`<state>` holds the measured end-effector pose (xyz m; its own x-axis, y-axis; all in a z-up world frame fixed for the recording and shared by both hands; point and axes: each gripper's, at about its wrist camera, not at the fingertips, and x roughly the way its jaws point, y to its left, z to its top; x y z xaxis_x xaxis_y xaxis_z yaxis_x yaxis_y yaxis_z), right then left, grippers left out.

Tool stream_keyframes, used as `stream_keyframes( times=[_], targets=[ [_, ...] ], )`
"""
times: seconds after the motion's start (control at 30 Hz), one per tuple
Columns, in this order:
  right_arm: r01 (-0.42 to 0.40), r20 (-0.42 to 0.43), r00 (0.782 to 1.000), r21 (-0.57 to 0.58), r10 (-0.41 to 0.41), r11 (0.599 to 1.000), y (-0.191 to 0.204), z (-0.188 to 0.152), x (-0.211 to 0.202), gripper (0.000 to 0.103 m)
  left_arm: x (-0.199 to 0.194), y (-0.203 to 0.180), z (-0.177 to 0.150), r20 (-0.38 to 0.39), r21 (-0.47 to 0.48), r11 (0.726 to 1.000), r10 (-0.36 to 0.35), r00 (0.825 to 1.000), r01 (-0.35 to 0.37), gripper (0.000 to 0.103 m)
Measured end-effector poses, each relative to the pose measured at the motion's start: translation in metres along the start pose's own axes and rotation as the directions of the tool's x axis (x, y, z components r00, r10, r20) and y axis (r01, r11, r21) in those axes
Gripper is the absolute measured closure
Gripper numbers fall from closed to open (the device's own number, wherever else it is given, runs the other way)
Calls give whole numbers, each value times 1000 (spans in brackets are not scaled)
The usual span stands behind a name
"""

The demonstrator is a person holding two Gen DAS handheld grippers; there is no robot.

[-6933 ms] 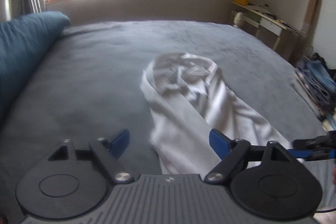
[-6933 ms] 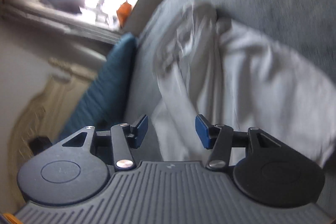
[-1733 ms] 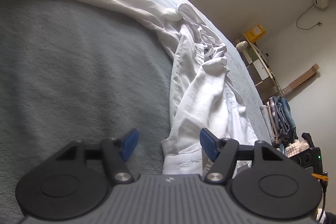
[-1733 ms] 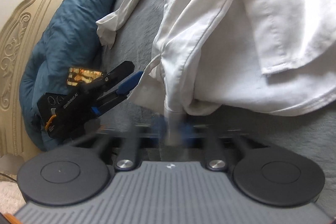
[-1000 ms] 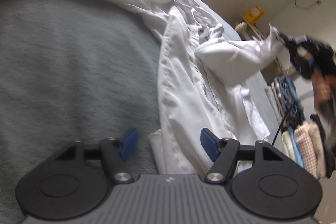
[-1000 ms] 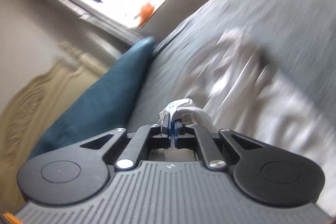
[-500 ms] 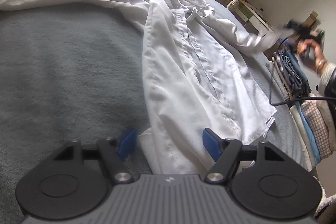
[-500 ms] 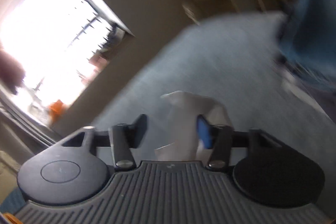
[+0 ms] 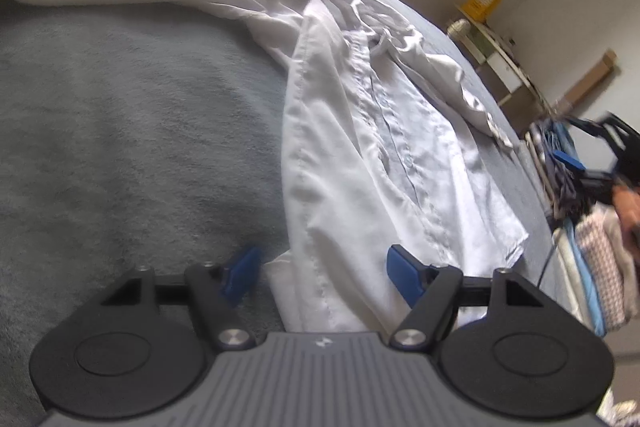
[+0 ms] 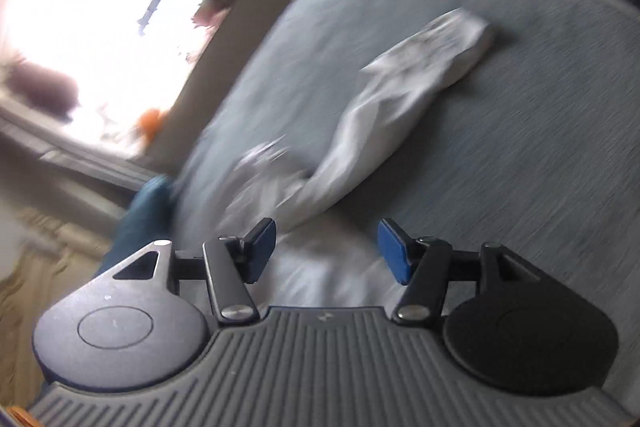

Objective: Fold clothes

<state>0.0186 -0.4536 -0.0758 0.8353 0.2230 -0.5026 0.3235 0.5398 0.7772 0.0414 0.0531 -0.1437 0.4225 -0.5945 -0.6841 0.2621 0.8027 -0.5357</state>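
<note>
Right tool (image 10: 326,251) gapes above shirt (image 10: 400,107).

Bare grey bed (image 9: 120,131) lies open left of the white shirt (image 9: 360,131); on the right, stacked clothes (image 9: 600,267) crowd the bed's edge.

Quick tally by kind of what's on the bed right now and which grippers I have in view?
White shirt, spread on the grey bed cover: 1
Blue pillow at the bed's head: 1
Grippers, both with fingers apart and nothing between the pads: 2, the left gripper and the right gripper
Total: 4
</note>
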Motion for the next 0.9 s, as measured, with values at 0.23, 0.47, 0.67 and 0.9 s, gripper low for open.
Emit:
stream_keyframes(
  times=[0.23, 0.47, 0.67, 0.9],
  targets=[
    [-29, -209, 978, -212, -16, 977, 43, -108, 28, 47, -17, -4, -2, 28, 24, 1000, 14, 999, -15, 31],
    [-60, -408, 913, -112, 9, 992, 28, -177, 30, 49, -30, 8, -10, -4, 2, 1000, -16, 1000, 16, 33],
    [-59, -410, 881, -591, -236, 805, 83, -236, 39, 49, -29, 15, -14, -36, -12, 998, -64, 997, 64, 34],
    [160, -216, 933, -469, -289, 868, 52, -175, 23, 47, -13, 0, -33, -72, 62, 996, -61, 996, 65, 34]
  ],
)
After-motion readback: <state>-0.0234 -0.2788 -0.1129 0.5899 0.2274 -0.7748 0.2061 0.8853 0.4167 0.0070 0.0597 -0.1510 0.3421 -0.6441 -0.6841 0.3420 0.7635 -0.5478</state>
